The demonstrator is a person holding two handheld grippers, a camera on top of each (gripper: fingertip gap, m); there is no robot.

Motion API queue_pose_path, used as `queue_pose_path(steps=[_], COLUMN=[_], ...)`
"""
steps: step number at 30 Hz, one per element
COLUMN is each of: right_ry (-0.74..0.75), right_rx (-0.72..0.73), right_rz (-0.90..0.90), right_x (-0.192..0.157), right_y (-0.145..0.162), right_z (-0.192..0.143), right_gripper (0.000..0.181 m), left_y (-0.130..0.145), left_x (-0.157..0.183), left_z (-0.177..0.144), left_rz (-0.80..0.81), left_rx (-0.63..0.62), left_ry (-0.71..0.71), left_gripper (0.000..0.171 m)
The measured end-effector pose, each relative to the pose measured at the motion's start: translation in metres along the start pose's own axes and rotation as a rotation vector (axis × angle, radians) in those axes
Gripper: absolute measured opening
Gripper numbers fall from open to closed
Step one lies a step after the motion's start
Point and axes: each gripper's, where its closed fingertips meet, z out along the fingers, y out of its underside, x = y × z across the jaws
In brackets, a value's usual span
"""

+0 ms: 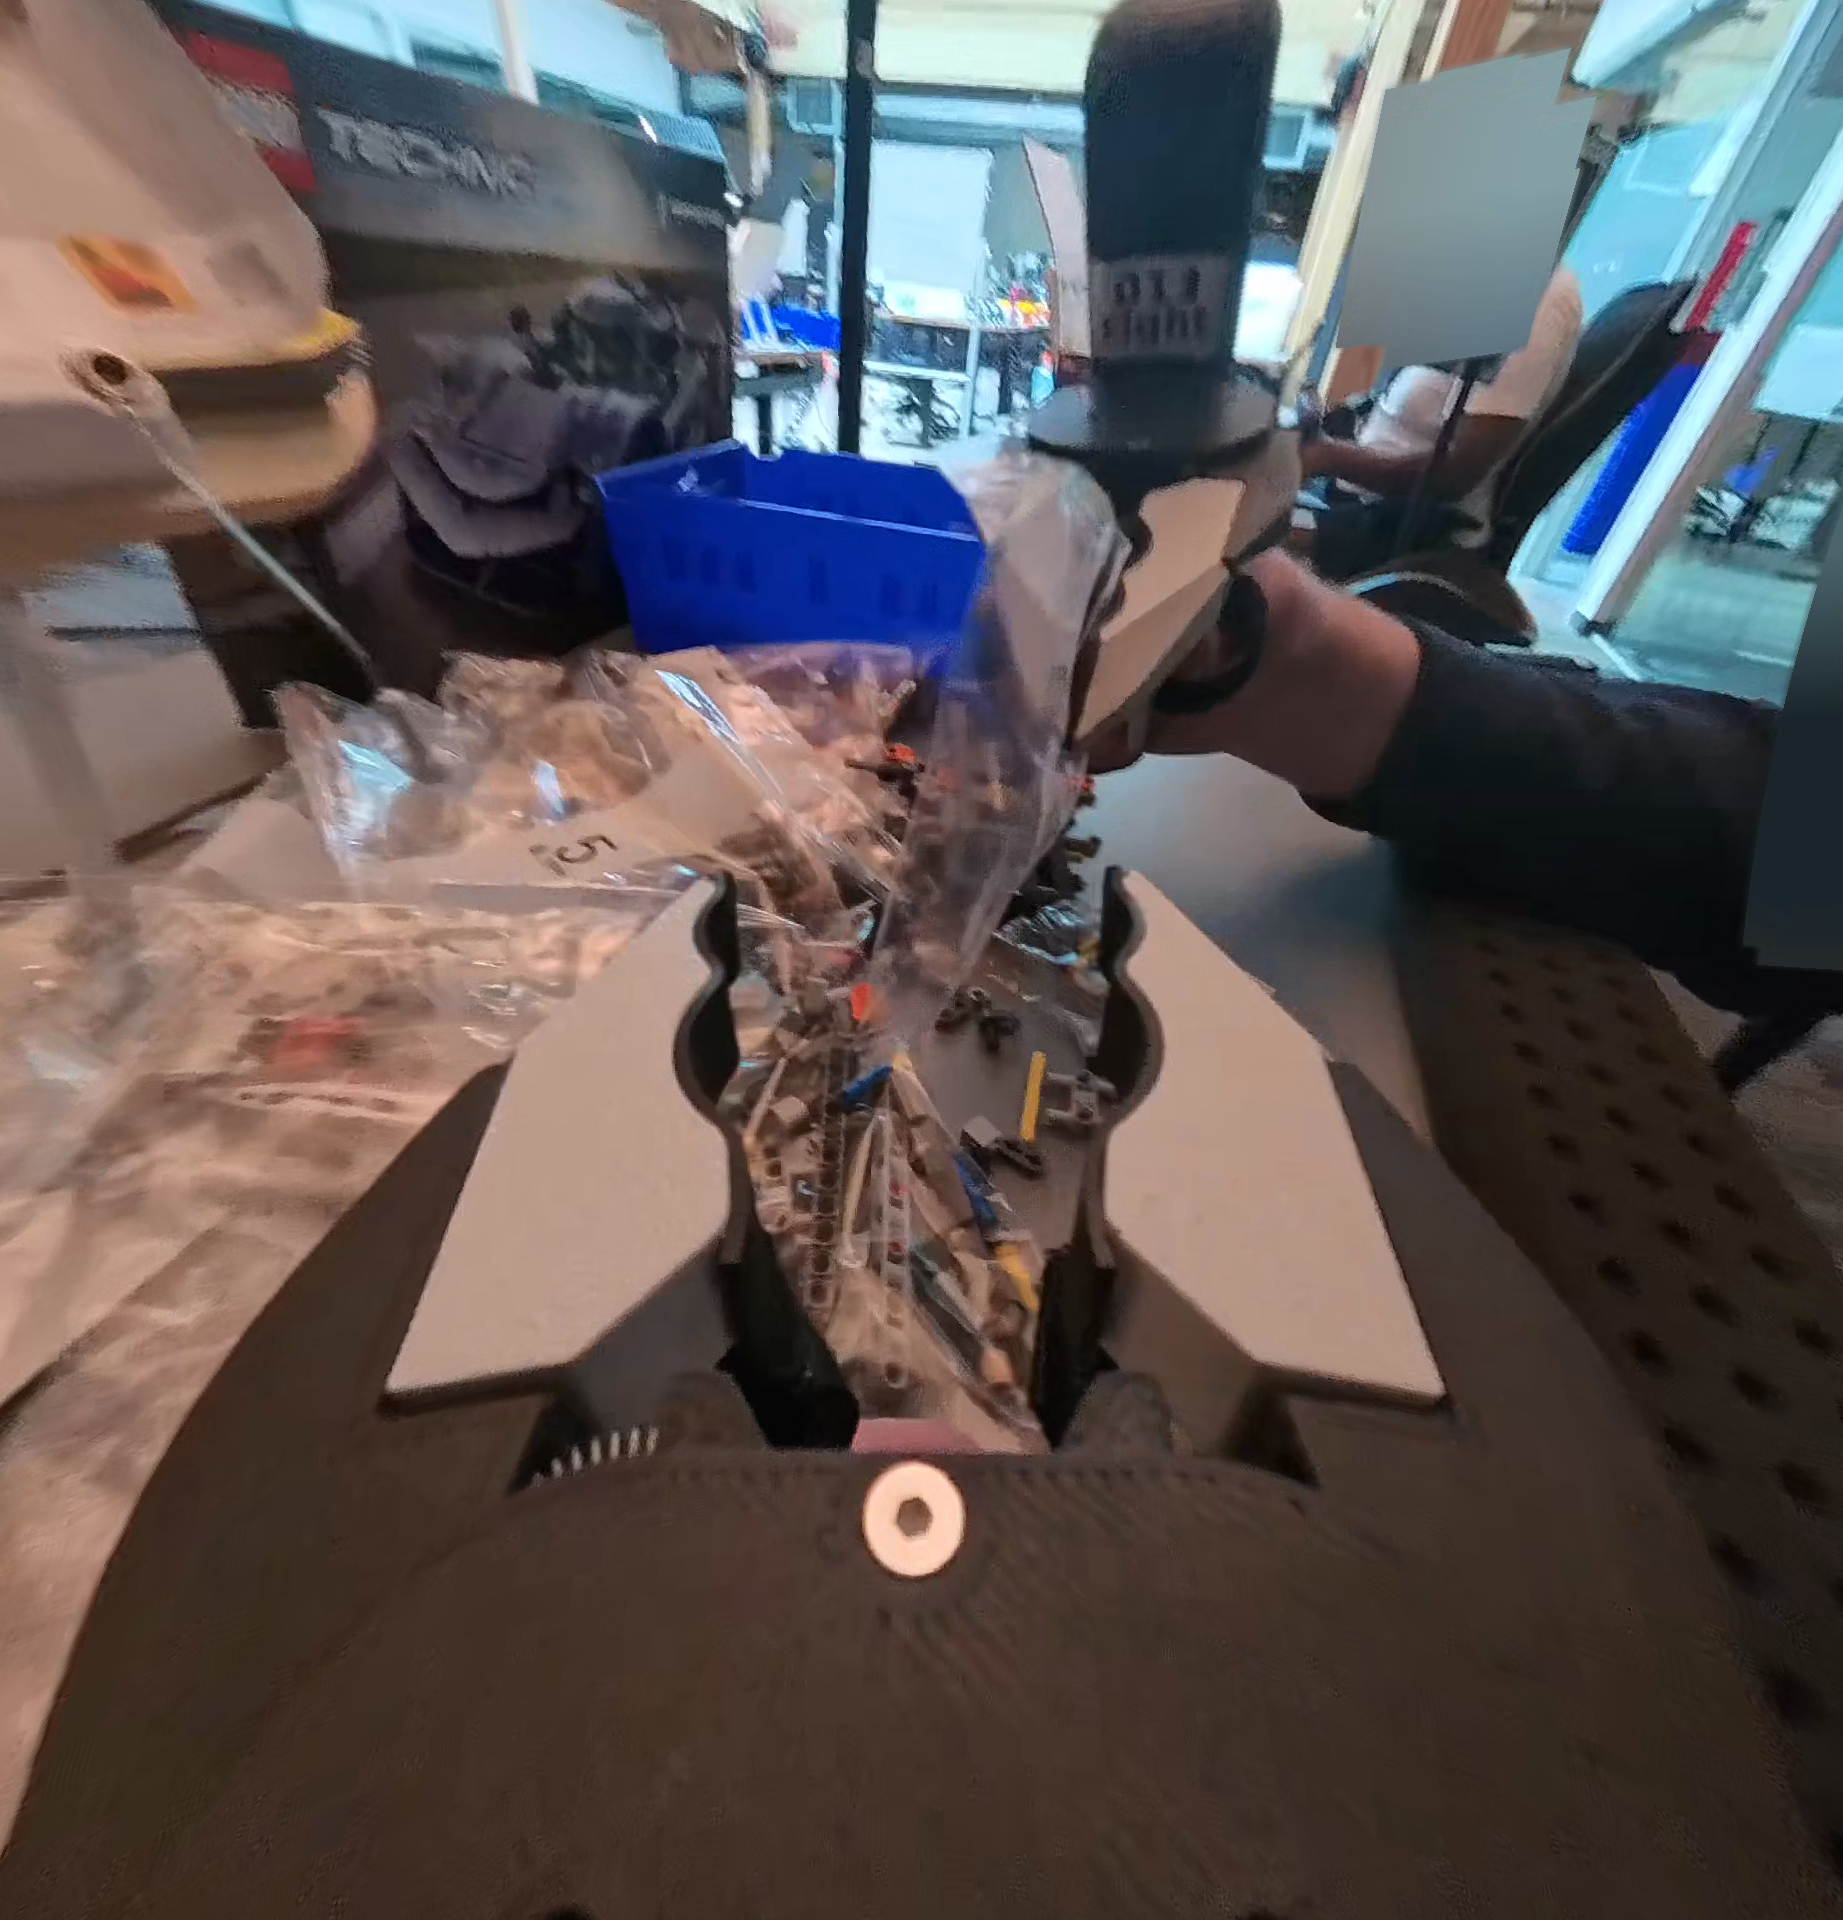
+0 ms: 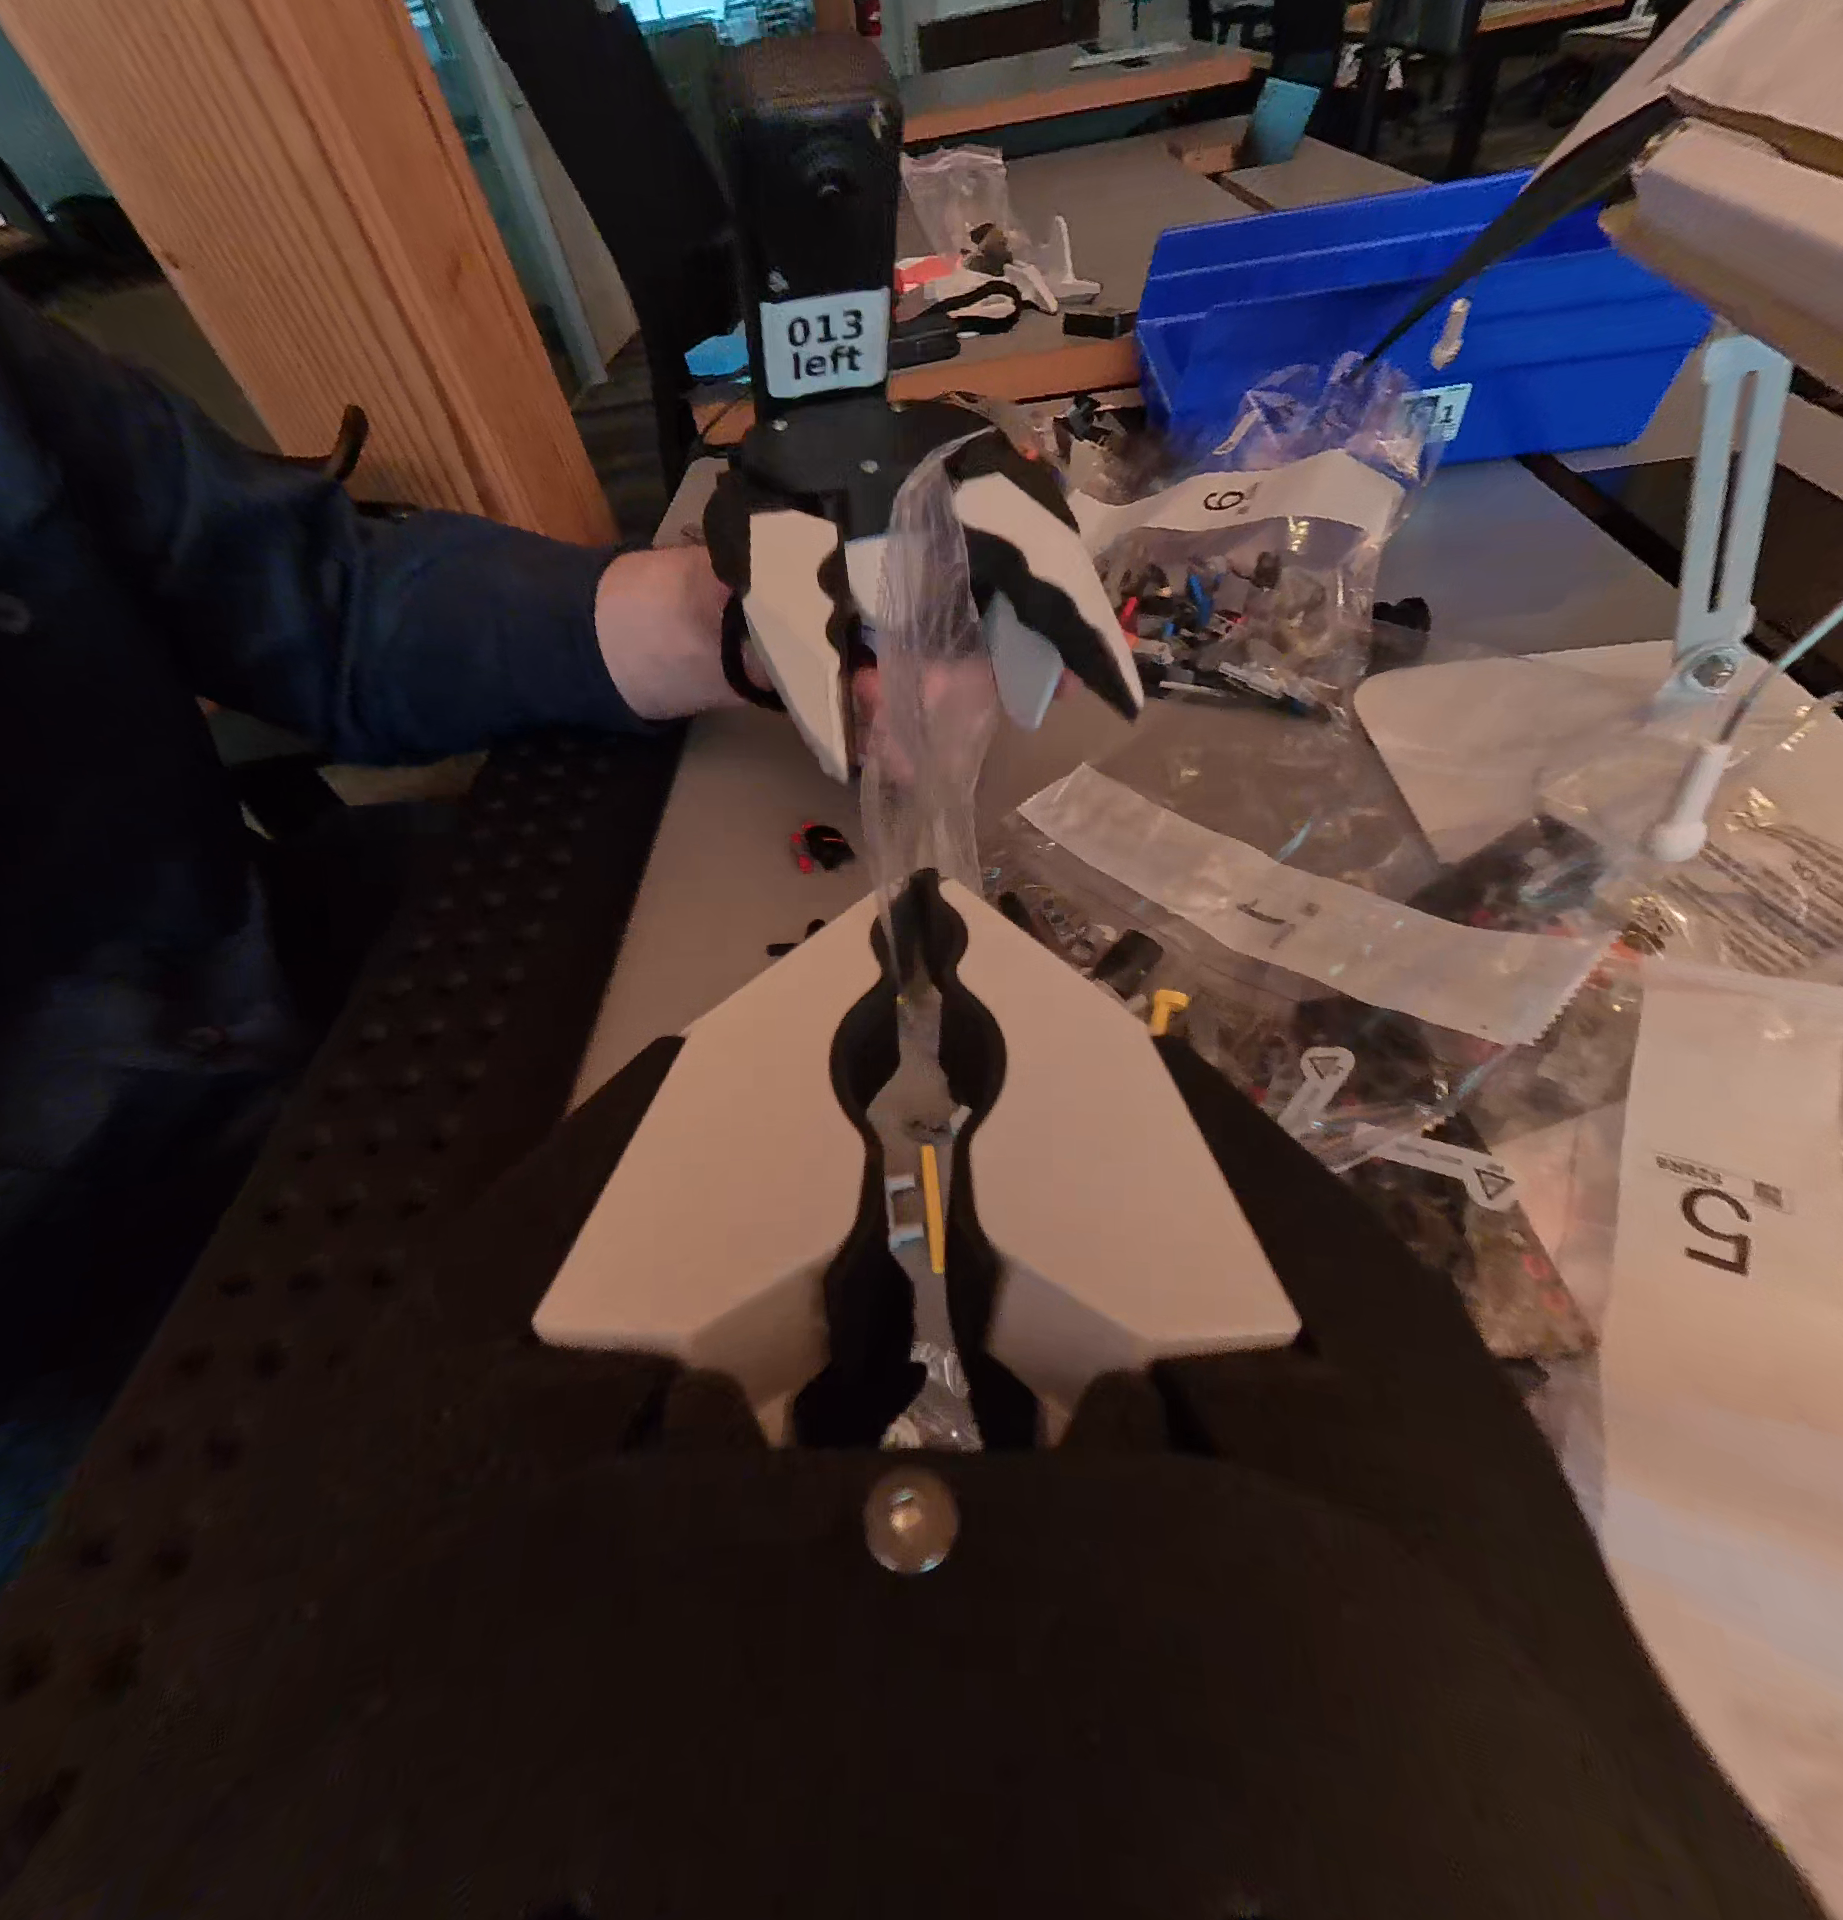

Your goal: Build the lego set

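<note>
- Between both grippers, a clear bag stretches above the table, loose bricks below.
- Right gripper pinches its lower end, jaws closed.
- Left gripper stands wide, bag between its fingers.

The box and bags at the left are motion-blurred; a bag runs off the right edge.
</note>
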Motion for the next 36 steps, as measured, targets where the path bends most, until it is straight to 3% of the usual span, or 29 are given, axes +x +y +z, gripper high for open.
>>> queue_pose_path(steps=[1,6,14,17,19,23,25,28,32,36], right_ry=[-0.009,-0.015,0.019,0.031,0.035,0.031,0.025,0.027,0.022,0.052], right_rx=[-0.002,-0.012,0.054,0.026,0.020,0.024,0.042,0.041,0.039,0.055], right_rz=[0.001,0.001,0.055,0.022,0.004,0.024,0.036,0.066,0.099,0.070], right_x=[-0.002,-0.004,0.006,0.005,0.003,0.002,0.002,0.004,0.006,0.008], right_y=[0.000,0.002,-0.006,-0.002,-0.002,-0.003,-0.006,-0.005,-0.003,-0.007], right_z=[0.002,0.012,0.008,0.014,0.017,0.017,0.015,0.014,0.014,0.013], right_gripper=[0.000,0.000,0.021,0.014,0.000,0.000,0.000,0.000,0.000,0.001], left_y=[0.005,0.015,0.003,0.003,0.004,0.005,0.006,0.003,0.005,0.007], left_x=[0.005,0.021,0.010,0.014,0.015,0.015,0.012,0.008,0.009,0.007], left_z=[0.004,0.012,0.005,0.007,0.007,0.008,0.008,0.008,0.009,0.009], left_rz=[0.006,0.061,-0.073,-0.082,-0.099,-0.083,-0.048,0.029,0.091,0.050], left_rx=[-0.021,-0.066,0.015,0.014,0.012,0.009,0.001,0.010,-0.009,-0.019], left_ry=[0.022,0.079,0.084,0.100,0.112,0.112,0.080,0.024,0.003,0.011], left_gripper=[0.062,0.000,0.000,0.000,0.000,0.000,0.015,0.020,0.000,0.000])
